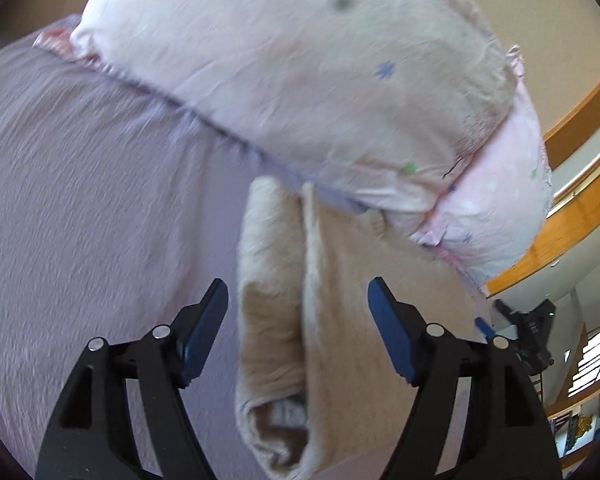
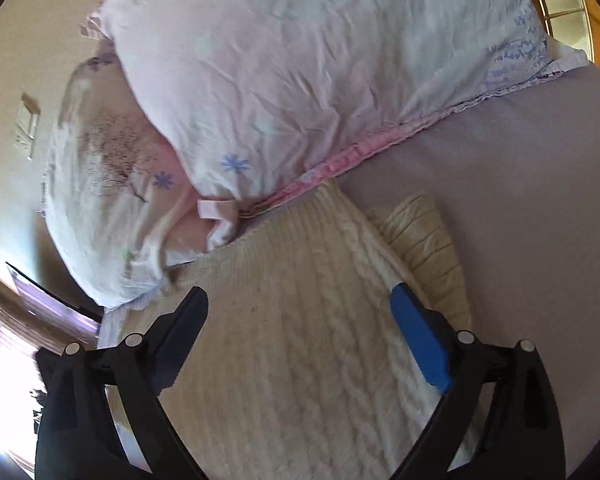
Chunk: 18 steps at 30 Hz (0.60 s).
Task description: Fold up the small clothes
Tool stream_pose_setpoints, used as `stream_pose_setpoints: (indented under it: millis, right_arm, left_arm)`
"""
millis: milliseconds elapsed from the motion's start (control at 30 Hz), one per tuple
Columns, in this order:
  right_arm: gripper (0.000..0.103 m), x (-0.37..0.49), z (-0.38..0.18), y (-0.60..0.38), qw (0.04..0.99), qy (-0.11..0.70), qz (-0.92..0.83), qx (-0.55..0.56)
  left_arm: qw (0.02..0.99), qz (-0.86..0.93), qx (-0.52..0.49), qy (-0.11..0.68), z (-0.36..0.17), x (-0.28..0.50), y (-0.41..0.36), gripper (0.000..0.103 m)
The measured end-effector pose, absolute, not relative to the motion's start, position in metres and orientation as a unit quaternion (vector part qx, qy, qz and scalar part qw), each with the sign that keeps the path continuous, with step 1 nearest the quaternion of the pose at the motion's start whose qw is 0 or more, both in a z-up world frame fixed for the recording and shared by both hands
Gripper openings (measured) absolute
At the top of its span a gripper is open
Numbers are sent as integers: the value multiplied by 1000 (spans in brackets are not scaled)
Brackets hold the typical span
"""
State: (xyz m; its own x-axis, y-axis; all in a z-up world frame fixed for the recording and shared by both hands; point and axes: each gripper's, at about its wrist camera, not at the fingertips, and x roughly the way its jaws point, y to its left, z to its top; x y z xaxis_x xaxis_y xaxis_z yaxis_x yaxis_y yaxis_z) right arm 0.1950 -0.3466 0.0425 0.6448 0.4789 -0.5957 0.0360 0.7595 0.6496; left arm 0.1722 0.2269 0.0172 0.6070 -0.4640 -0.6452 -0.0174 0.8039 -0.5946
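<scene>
A cream cable-knit sweater (image 2: 300,320) lies on a lilac bed sheet (image 2: 520,200), its top edge against a pillow. One sleeve (image 2: 424,236) lies beside its body. In the left wrist view the sweater (image 1: 340,320) shows with a sleeve (image 1: 268,312) folded over its edge, cuff opening near the bottom. My left gripper (image 1: 298,308) is open and empty, fingers either side of the sleeve, just above it. My right gripper (image 2: 300,308) is open and empty above the sweater's body.
A white pillow with small flower print and a pink frilled edge (image 2: 300,60) lies beyond the sweater; it also shows in the left wrist view (image 1: 300,80). A wooden bed frame (image 1: 572,220) runs at the right. The lilac sheet (image 1: 80,200) spreads to the left.
</scene>
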Motion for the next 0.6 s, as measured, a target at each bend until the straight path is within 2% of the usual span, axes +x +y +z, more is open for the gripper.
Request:
stream_pose_setpoints:
  millis: [133, 233, 300, 433, 600]
  right_arm:
    - [95, 176, 54, -350, 854, 376, 154, 325]
    - [95, 163, 56, -356, 850, 371, 169, 335]
    - [95, 157, 56, -361, 846, 365, 177, 347]
    - [95, 139, 59, -379, 848, 345, 184, 358]
    - [95, 118, 77, -410, 870, 298, 162, 358]
  left_arm:
    - [835, -138, -295, 444, 4, 174, 219, 70]
    - [828, -144, -313, 443, 1, 173, 209, 58]
    - [803, -159, -356, 451, -8, 176, 205, 23]
    - [776, -198, -434, 413, 5, 177, 195, 18]
    - [763, -329, -439, 342, 78, 194, 110, 16]
